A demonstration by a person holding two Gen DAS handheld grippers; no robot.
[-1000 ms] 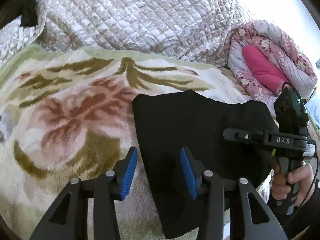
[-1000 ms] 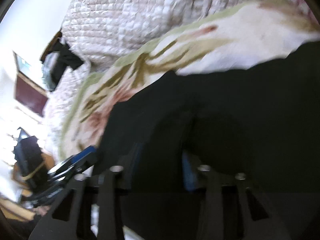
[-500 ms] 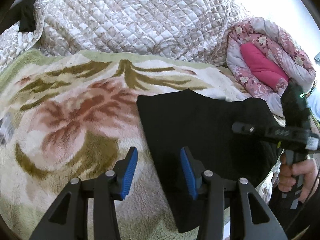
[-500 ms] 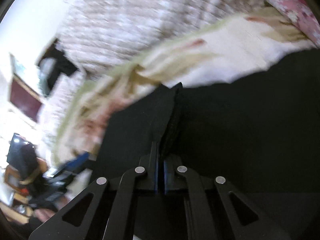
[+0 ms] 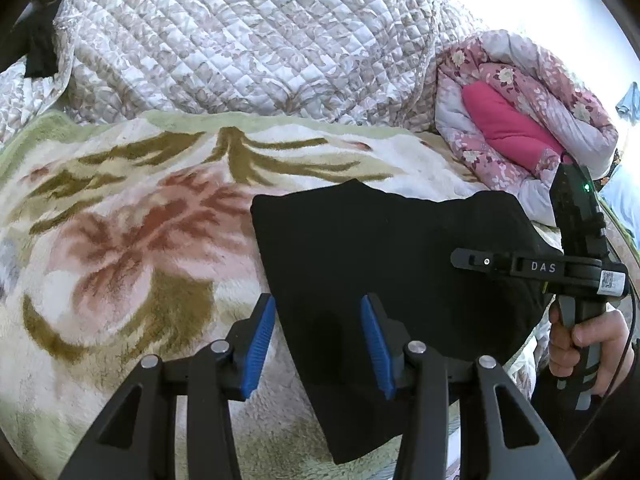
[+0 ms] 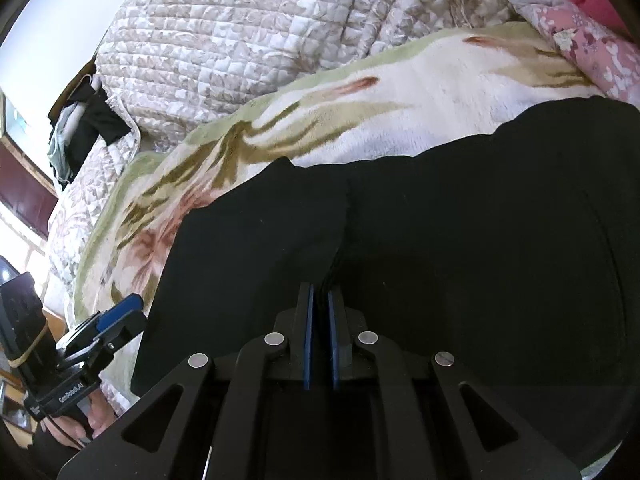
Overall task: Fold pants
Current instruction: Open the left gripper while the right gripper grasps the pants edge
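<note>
Right wrist view: right gripper [image 6: 319, 304] fingers nearly closed, pinching a ridge of the black pants [image 6: 440, 240].
Left gripper [image 5: 318, 320] fingers half open, empty, straddling the pants' left edge; that thin pinch may slip.

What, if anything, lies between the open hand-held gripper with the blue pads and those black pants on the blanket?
Nothing visible does. The left hand-held gripper is open right at the near edge of the black pants, with only the flowered blanket beneath.

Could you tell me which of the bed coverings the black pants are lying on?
The black pants lie on the fleece flower-print blanket, not the quilted cover behind.
</note>
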